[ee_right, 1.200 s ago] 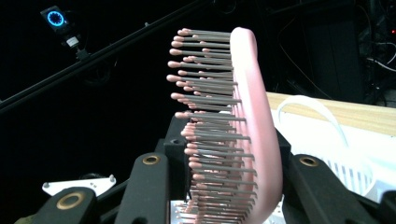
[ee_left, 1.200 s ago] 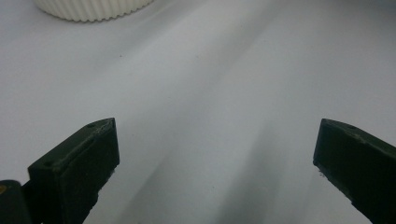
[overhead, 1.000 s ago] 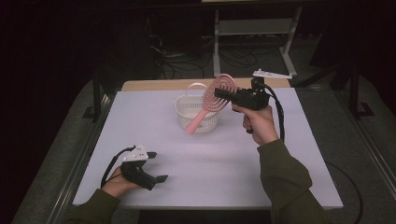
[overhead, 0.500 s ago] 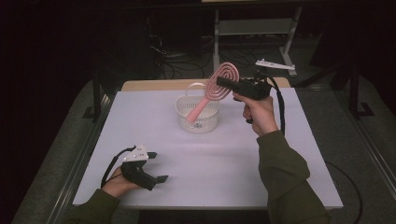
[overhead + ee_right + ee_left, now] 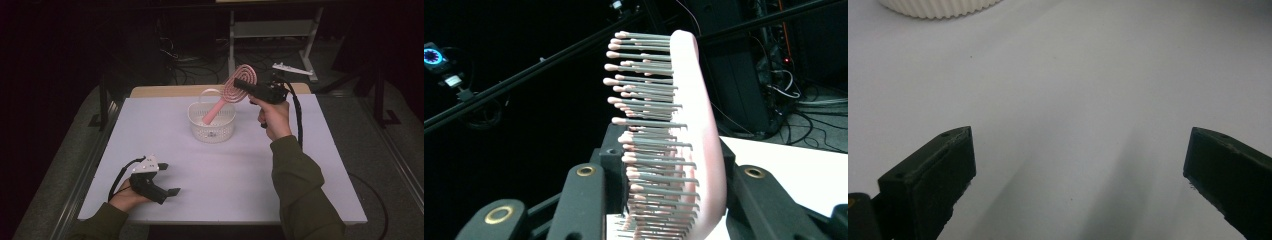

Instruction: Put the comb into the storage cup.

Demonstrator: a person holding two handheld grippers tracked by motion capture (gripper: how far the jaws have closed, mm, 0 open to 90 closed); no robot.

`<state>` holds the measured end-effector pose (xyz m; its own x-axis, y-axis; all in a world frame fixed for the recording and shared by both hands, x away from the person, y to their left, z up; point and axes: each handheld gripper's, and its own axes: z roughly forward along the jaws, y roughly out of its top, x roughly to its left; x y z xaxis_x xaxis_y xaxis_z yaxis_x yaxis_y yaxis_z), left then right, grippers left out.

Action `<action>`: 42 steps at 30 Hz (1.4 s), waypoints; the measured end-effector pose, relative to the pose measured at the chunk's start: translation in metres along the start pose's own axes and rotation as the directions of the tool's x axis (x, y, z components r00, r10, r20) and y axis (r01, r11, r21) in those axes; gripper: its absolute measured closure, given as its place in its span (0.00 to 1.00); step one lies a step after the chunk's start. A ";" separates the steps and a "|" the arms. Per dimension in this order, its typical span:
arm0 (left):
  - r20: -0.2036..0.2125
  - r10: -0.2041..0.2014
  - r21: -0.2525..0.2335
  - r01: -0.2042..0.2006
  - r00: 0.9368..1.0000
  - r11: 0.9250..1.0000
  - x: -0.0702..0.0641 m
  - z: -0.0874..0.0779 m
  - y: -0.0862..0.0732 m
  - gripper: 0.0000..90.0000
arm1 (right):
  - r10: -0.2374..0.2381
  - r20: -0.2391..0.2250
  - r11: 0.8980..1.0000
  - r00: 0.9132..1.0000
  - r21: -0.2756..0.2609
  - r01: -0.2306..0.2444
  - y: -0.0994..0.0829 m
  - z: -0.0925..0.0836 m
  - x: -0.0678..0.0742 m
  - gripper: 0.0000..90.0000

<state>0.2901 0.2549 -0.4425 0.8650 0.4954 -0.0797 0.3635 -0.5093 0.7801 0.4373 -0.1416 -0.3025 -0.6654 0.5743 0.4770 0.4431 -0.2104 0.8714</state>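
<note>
A pink hairbrush [image 5: 226, 100] with a round spiral head hangs tilted over a white ribbed basket [image 5: 212, 127], its handle end pointing down into the basket's mouth. My right gripper [image 5: 243, 86] is shut on the brush head from the right side. In the right gripper view the brush [image 5: 696, 125] stands edge-on between the jaws of the right gripper [image 5: 669, 172], with the bristles to the left. My left gripper [image 5: 169, 178] rests low at the table's front left, open. In the left gripper view the left gripper [image 5: 1080, 170] has nothing between its jaws, and the basket [image 5: 938, 6] lies far ahead.
The white table sheet [image 5: 225, 195] covers the table, with a wooden strip [image 5: 165, 91] at its back edge. A cable [image 5: 299, 120] trails from the right gripper along the sleeve. Behind the table are a metal rack [image 5: 272, 30], floor cables and a small white object [image 5: 287, 68].
My right gripper has carried the brush toward the far side of the table and a little to the right, drawing the handle back over the basket. The left gripper has stayed still.
</note>
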 end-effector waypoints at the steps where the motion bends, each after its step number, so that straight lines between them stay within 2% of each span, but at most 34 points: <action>1: 0.000 0.000 0.000 0.000 1.000 1.000 0.000 0.000 0.000 0.00 | -0.001 0.006 1.000 1.000 0.002 0.001 -0.001 0.002 -0.001 0.70; 9: 0.002 0.000 0.001 0.000 1.000 1.000 0.000 0.000 0.000 0.00 | -0.006 0.027 1.000 1.000 0.001 0.006 -0.008 0.017 -0.004 0.70; 26: 0.002 0.000 0.005 0.000 1.000 1.000 0.000 0.001 0.000 0.00 | 0.019 0.039 1.000 0.999 0.011 -0.019 -0.030 0.045 -0.006 0.70; 42: 0.003 0.001 0.005 -0.001 1.000 1.000 0.000 0.001 0.000 0.00 | 0.005 0.088 0.999 0.996 0.040 -0.008 -0.051 0.065 -0.009 0.70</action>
<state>0.2899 0.2545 -0.4432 0.8665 0.4927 -0.0803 0.3641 -0.5137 0.7769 0.4596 -0.0851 -0.3588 -0.6079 0.6405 0.4692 0.4723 -0.1833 0.8622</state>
